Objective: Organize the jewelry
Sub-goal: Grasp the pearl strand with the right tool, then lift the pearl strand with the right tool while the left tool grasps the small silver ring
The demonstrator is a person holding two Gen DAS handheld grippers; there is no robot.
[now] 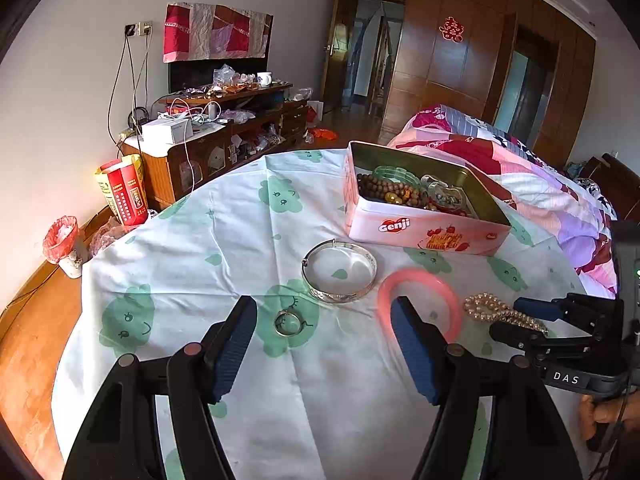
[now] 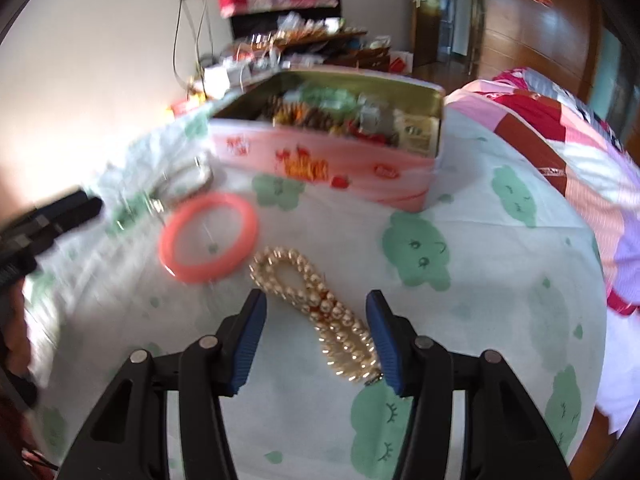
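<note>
An open pink tin (image 1: 424,232) holds beads and bangles at the table's far side; it also shows in the right wrist view (image 2: 320,164). On the cloth lie a silver bangle (image 1: 340,272), a small ring (image 1: 287,323), a pink bangle (image 1: 420,280) and a pearl bracelet (image 1: 504,312). My left gripper (image 1: 324,344) is open, with the ring between its fingers and ahead of them. My right gripper (image 2: 316,340) is open around the pearl bracelet (image 2: 320,312), with the pink bangle (image 2: 208,236) to its left. The right gripper also shows in the left wrist view (image 1: 516,316).
The round table (image 1: 240,240) carries a white cloth with green prints. A bed (image 1: 520,184) with a pink quilt stands to the right. A cluttered wooden cabinet (image 1: 224,136), a red box (image 1: 124,192) and a small bin (image 1: 64,244) stand to the left.
</note>
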